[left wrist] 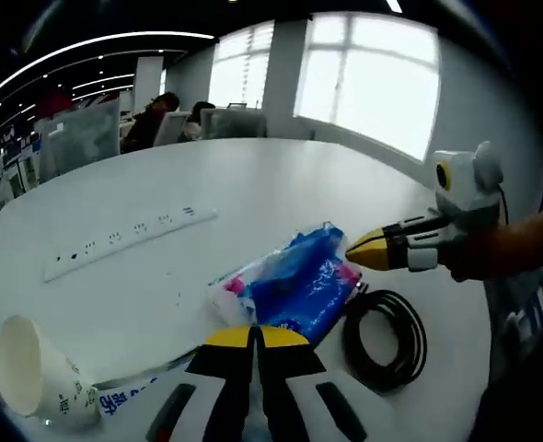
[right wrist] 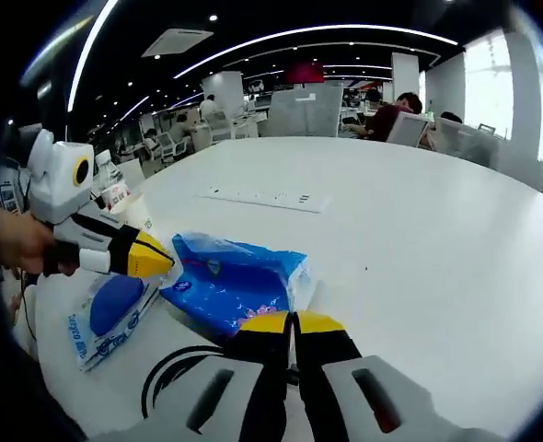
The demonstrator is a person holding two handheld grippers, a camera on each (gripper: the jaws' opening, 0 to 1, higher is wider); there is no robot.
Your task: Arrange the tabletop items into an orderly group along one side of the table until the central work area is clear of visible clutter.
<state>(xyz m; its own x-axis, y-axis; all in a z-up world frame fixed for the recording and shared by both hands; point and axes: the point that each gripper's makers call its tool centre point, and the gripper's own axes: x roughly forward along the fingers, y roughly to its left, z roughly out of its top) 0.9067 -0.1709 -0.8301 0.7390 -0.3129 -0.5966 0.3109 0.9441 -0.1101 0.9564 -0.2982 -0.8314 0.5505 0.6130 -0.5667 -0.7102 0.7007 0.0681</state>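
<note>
A blue tissue pack (left wrist: 294, 281) (right wrist: 230, 281) lies on the white table (left wrist: 281, 184) between both grippers. My left gripper (left wrist: 256, 336) is shut, its yellow tips just short of the pack's near end; in the right gripper view the left gripper (right wrist: 156, 258) points at the pack's left edge. My right gripper (right wrist: 292, 322) is shut too, tips at the pack's near side, and it enters the left gripper view from the right (left wrist: 368, 250). A flat blue-and-white wipes packet (right wrist: 110, 308) (left wrist: 129, 396) lies beside the tissue pack. Nothing shows between either pair of jaws.
A coiled black cable (left wrist: 387, 336) (right wrist: 175, 368) rests beside the pack. A white power strip (left wrist: 129, 241) (right wrist: 267, 197) lies farther out. A paper cup (left wrist: 32, 373) lies on its side. A hand (right wrist: 18, 241) holds the left gripper. Desks and seated people stand beyond the table.
</note>
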